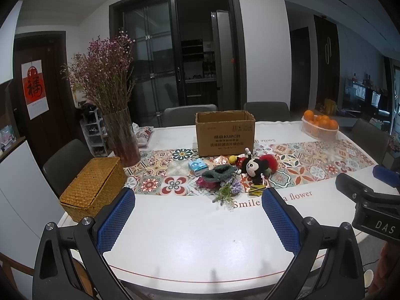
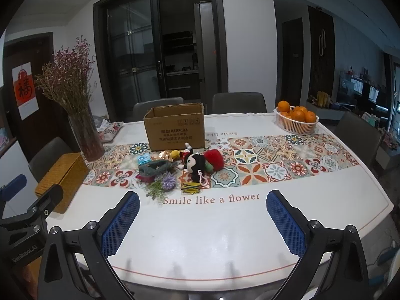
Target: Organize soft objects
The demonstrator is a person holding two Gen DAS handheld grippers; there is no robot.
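A heap of soft things lies mid-table in front of an open cardboard box (image 1: 225, 132) (image 2: 176, 128): a black mouse plush (image 1: 253, 166) (image 2: 193, 162), a red pompom (image 1: 270, 162) (image 2: 215, 158), a grey knitted piece (image 1: 217, 175) (image 2: 155, 167), a purple flower sprig (image 1: 230, 190) (image 2: 165, 183), a blue tissue pack (image 1: 197, 166) (image 2: 143, 160), a small yellow toy (image 1: 232, 159) (image 2: 175, 153). My left gripper (image 1: 197, 215) is open and empty over the near table edge. My right gripper (image 2: 202, 216) is open and empty too, well short of the heap.
A woven lidded basket (image 1: 93, 187) (image 2: 62, 177) sits at the table's left edge. A glass vase of dried flowers (image 1: 122, 137) (image 2: 86, 135) stands behind it. A basket of oranges (image 1: 320, 125) (image 2: 296, 120) is at the far right. Chairs surround the table.
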